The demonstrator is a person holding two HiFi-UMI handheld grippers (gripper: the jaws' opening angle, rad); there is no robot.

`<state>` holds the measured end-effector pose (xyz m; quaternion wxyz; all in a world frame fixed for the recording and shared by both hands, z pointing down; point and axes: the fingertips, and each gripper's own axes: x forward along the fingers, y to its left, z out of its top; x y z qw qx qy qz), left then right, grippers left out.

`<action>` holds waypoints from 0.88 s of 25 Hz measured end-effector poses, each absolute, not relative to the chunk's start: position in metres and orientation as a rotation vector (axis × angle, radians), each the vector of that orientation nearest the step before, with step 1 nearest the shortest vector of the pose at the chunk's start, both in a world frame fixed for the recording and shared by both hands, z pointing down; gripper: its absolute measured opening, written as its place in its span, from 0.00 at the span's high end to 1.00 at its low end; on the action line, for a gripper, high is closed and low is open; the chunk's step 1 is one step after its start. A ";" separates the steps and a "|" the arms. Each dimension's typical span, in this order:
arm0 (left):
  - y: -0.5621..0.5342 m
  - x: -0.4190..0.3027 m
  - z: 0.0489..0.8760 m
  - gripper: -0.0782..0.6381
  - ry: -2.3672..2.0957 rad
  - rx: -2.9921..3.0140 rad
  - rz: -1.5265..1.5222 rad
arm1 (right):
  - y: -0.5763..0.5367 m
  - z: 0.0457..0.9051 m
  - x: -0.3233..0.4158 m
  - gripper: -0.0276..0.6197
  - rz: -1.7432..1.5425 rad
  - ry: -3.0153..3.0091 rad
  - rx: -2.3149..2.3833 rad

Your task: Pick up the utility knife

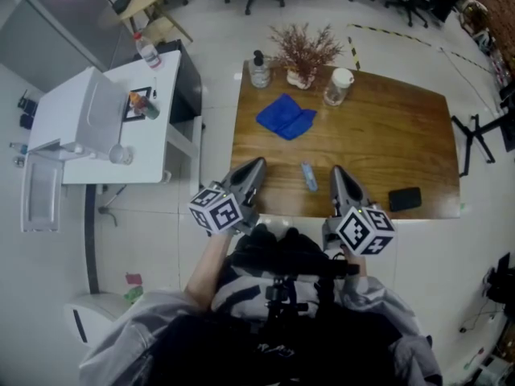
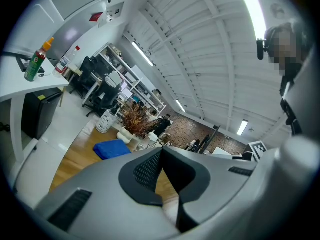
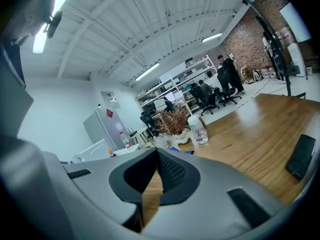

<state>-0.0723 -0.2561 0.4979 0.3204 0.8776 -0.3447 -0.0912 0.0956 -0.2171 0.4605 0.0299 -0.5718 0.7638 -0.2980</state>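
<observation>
The utility knife [image 1: 309, 176], a small blue-grey bar, lies on the wooden table [image 1: 378, 135] close to its near edge, between my two grippers. My left gripper [image 1: 259, 164] hovers at the table's near edge, left of the knife, its jaws shut with nothing in them [image 2: 161, 149]. My right gripper [image 1: 336, 170] is just right of the knife, also shut and empty [image 3: 157, 150]. Neither touches the knife. Neither gripper view shows the knife; their own jaws block the near tabletop.
A blue cloth [image 1: 286, 117] lies mid-table. A pump bottle [image 1: 259, 69], a dried plant [image 1: 304, 51] and a lidded jar [image 1: 339, 86] stand along the far edge. A black phone [image 1: 404, 199] lies at the near right. A white side desk [image 1: 105, 127] stands left.
</observation>
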 end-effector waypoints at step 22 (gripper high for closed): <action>-0.256 -0.077 0.500 0.88 -0.959 2.280 -0.238 | -0.223 0.480 0.099 0.94 -0.973 2.414 -1.790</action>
